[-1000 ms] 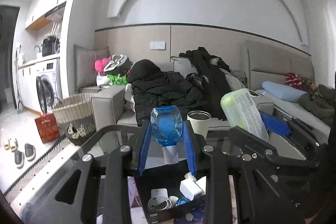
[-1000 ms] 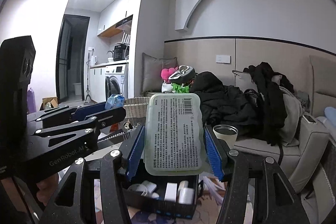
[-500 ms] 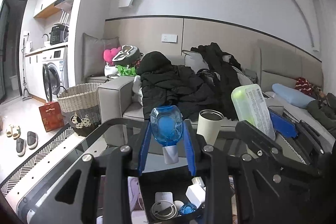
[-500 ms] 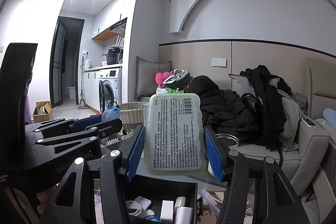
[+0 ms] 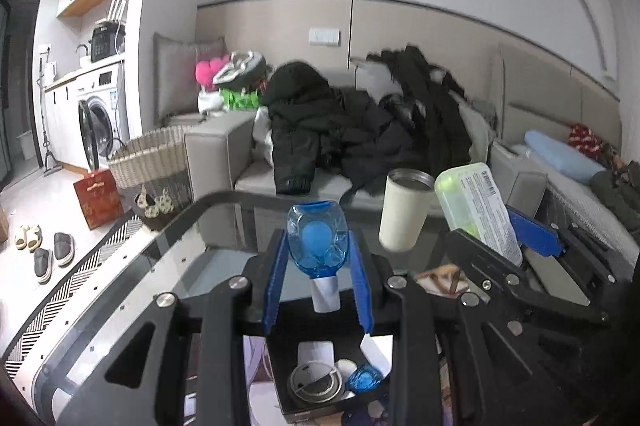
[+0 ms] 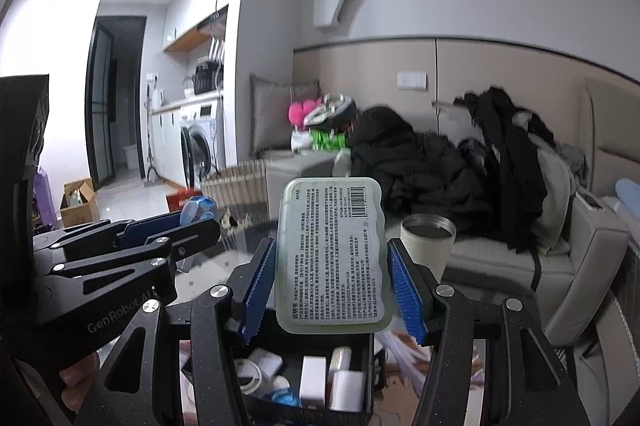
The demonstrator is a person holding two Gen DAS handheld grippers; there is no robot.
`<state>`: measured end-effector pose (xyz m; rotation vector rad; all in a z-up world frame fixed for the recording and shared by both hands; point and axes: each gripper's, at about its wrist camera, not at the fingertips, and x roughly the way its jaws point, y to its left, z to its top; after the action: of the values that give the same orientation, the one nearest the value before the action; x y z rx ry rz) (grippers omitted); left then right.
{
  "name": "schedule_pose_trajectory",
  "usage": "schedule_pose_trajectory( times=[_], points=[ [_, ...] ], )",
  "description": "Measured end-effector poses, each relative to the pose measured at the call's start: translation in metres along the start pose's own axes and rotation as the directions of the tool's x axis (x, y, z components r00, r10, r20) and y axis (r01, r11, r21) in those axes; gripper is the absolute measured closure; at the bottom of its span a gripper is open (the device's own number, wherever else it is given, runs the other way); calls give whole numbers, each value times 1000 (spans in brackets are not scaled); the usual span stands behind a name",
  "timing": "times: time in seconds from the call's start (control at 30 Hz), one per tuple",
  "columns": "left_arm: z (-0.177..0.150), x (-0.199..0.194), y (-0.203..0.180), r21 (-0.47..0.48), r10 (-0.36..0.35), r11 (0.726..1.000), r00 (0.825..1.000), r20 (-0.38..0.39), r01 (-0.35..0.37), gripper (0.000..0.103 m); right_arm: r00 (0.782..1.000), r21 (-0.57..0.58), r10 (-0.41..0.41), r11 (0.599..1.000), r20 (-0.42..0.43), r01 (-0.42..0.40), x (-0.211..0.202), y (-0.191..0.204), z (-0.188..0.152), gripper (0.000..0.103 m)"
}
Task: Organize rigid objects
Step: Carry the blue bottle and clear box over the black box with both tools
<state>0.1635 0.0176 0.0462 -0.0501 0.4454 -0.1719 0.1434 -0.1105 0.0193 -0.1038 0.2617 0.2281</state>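
Note:
My left gripper point(image 5: 318, 262) is shut on a small blue bottle point(image 5: 317, 246) with a white neck, held above a black box point(image 5: 316, 382) of small white and blue items. My right gripper point(image 6: 331, 266) is shut on a pale green flat case point(image 6: 333, 254) with a printed label, held above the same black box point(image 6: 308, 382). The right gripper with the green case point(image 5: 476, 210) shows at the right of the left wrist view. The left gripper with the blue bottle point(image 6: 198, 208) shows at the left of the right wrist view.
A cream tumbler point(image 5: 405, 210) stands on the glass table point(image 5: 160, 266) beyond the box. A grey sofa point(image 5: 224, 154) piled with black clothes lies behind. A wicker basket point(image 5: 148, 158) and a red bag point(image 5: 98, 198) stand on the floor at left.
Both grippers have dropped slightly and tilted downward, holding their objects. The black box and the tumbler show more fully below and ahead.

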Motion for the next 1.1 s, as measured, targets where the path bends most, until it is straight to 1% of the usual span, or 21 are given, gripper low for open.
schedule_pose_trajectory(
  times=[0.07, 0.13, 0.2, 0.23, 0.37, 0.43, 0.63, 0.73, 0.83, 0.93, 1.0, 1.1],
  points=[
    [-3, 13, 0, -4, -7, 1000, 998, -65, 7, 74, 998, -3, 0, 1000, -64, 0, 13, -1, -4, 47],
    [-7, 24, 0, -9, -5, 1000, 992, -123, 4, 74, 991, 19, 8, 1000, -132, -6, 27, -4, -10, 47],
    [-11, 33, 0, -11, 14, 1000, 987, -161, -16, 74, 977, 43, 26, 999, -212, -17, 43, -9, -19, 47],
    [-13, 39, 0, -7, 25, 1000, 982, -189, -27, 74, 971, 55, 31, 998, -235, -19, 48, -11, -23, 47],
    [-22, 59, 0, -27, 7, 1000, 954, -301, -15, 74, 945, 95, 56, 995, -323, -27, 66, -18, -39, 47],
    [-27, 66, -2, -29, 1, 1000, 944, -331, -12, 74, 932, 93, 68, 995, -356, -37, 73, -17, -44, 47],
    [-38, 77, 0, -35, -2, 999, 918, -397, -12, 74, 904, 97, 88, 994, -418, -51, 85, -17, -58, 47],
    [-43, 77, 2, -38, 0, 999, 909, -417, -18, 74, 889, 109, 99, 992, -447, -55, 89, -16, -62, 47],
    [-47, 81, 4, -53, -19, 999, 896, -443, -5, 74, 875, 119, 110, 991, -472, -61, 93, -17, -66, 47],
    [-51, 84, 4, -47, -13, 999, 889, -458, -9, 74, 862, 126, 117, 990, -493, -62, 95, -17, -69, 47],
    [-54, 86, 5, -54, -17, 998, 883, -470, -10, 74, 860, 126, 116, 990, -497, -61, 97, -18, -71, 47],
    [-56, 86, 5, -59, -23, 998, 883, -468, -5, 74, 856, 138, 122, 989, -502, -60, 98, -18, -72, 47]
  ],
)
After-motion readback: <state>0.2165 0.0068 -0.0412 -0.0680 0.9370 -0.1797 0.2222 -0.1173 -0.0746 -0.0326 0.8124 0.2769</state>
